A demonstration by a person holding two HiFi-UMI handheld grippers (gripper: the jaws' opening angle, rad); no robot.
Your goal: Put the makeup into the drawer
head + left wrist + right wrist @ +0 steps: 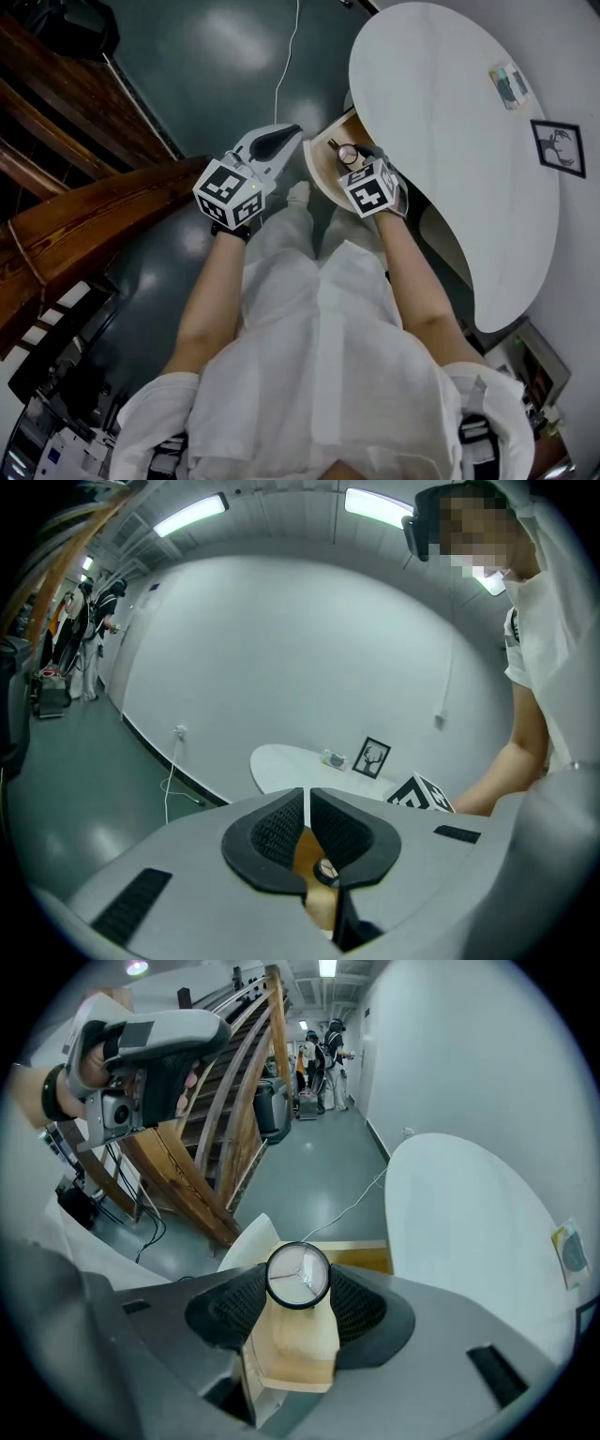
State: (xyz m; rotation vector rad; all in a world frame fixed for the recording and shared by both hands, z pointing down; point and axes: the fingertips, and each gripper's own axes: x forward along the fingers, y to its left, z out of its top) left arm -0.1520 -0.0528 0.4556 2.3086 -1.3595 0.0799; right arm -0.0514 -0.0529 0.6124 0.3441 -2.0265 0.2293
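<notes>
Two jaws of the right gripper (pixel 298 1290) are clamped on the makeup (pixel 298 1276), a round compact with a black rim and a pale lid, pinched at its sides between the ribbed pads (pixel 232 1309). The compact hangs over the open drawer (pixel 292 1352), which has a light wood inside and is pulled out from under the white table (pixel 469 1232). Cannot tell if the compact touches the drawer floor.

In the head view the left gripper (pixel 281 136) is beside the drawer, over the dark floor (pixel 206 56). Its jaws are together with only a thin slit between them and nothing gripped.

A framed picture (pixel 559 147) and a small card (pixel 511 84) sit on the far part of the table, well apart from the drawer. A wooden stair rail (pixel 84 211) is on the left, and a white cable (pixel 286 56) runs along the floor.
</notes>
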